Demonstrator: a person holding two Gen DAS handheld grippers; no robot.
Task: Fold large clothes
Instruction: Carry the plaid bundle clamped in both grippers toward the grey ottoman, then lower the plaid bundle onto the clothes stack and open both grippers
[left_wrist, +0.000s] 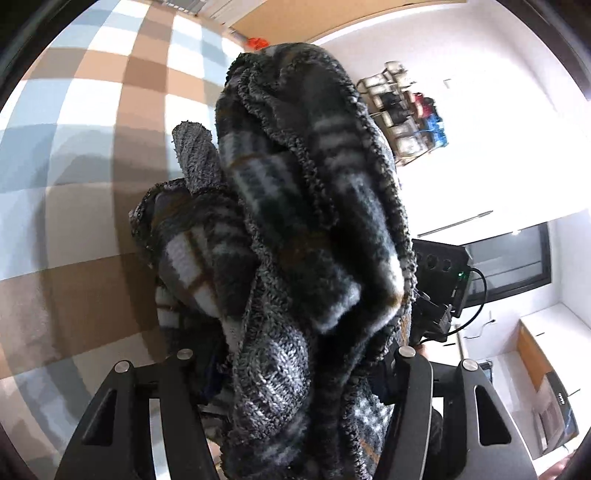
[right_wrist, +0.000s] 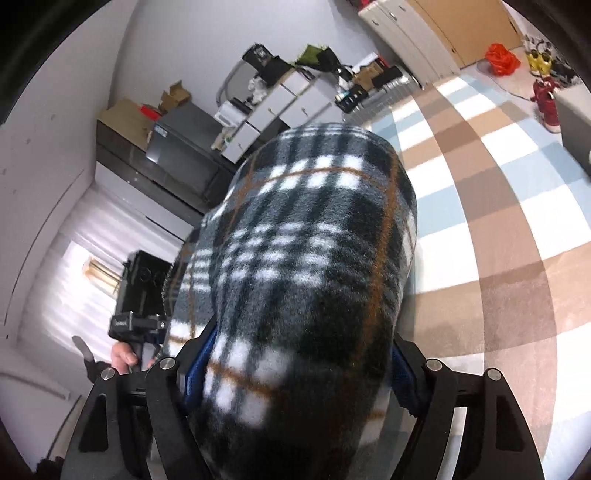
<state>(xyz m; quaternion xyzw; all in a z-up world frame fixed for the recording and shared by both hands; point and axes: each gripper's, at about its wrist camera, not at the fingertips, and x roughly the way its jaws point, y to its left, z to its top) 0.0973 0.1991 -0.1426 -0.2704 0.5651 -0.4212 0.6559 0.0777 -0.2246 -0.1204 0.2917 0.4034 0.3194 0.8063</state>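
**Plaid fleece gripped from both ends**

A dark grey, white and brown plaid fleece garment (left_wrist: 314, 229) with a fuzzy knitted lining is clamped, bunched thick, between the part-open jaws of the left gripper (left_wrist: 291, 373). Its smooth checked side (right_wrist: 306, 266) is pinched between the wide-set jaws of the right gripper (right_wrist: 295, 384). The garment is held above a brown, white and blue checked carpet (left_wrist: 92, 122).

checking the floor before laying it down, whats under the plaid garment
Under the plaid garment a checked carpet in brown, blue and white shows beside it. The patch straight below is covered, so it cannot be seen.
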